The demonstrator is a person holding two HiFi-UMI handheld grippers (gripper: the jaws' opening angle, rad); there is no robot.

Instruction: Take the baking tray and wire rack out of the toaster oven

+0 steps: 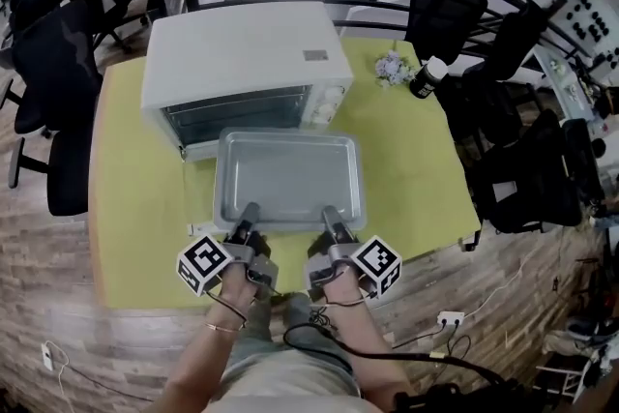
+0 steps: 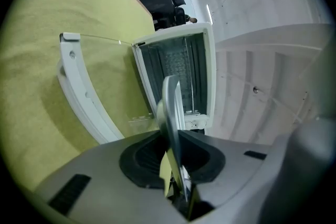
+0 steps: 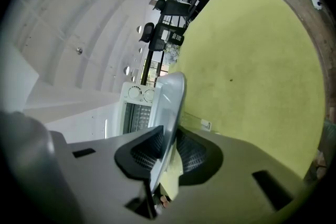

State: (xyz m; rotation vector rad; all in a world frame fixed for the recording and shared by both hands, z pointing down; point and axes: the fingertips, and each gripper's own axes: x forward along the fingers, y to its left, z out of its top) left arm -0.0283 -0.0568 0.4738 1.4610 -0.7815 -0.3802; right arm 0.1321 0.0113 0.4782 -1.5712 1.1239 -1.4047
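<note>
The baking tray (image 1: 288, 177) is held clear of the toaster oven (image 1: 242, 63) and is carried low over the yellow table (image 1: 135, 208), with its far rim just in front of the oven mouth. Its long axis runs from 9 o'clock to 3 o'clock in the head view, and its near long rim is the one gripped.

The left gripper (image 1: 249, 213) is clamped narrowly on that rim towards the 9 o'clock end. The right gripper (image 1: 332, 214) is clamped in the same way towards the 3 o'clock end. In each gripper view the thin metal edge is seen pinched between the ridged pads. From both grippers the tray lies at 12 o'clock, and the oven lies beyond it on the same line, so neither hand is nearer.

The coming move is judged to turn on that line. Bare table is seen at 3 o'clock of the tray, and a narrower strip at 9 o'clock, where the tray could be set down. The oven mouth would then be left free for the wire rack, which cannot be made out with certainty inside the cavity.
</note>
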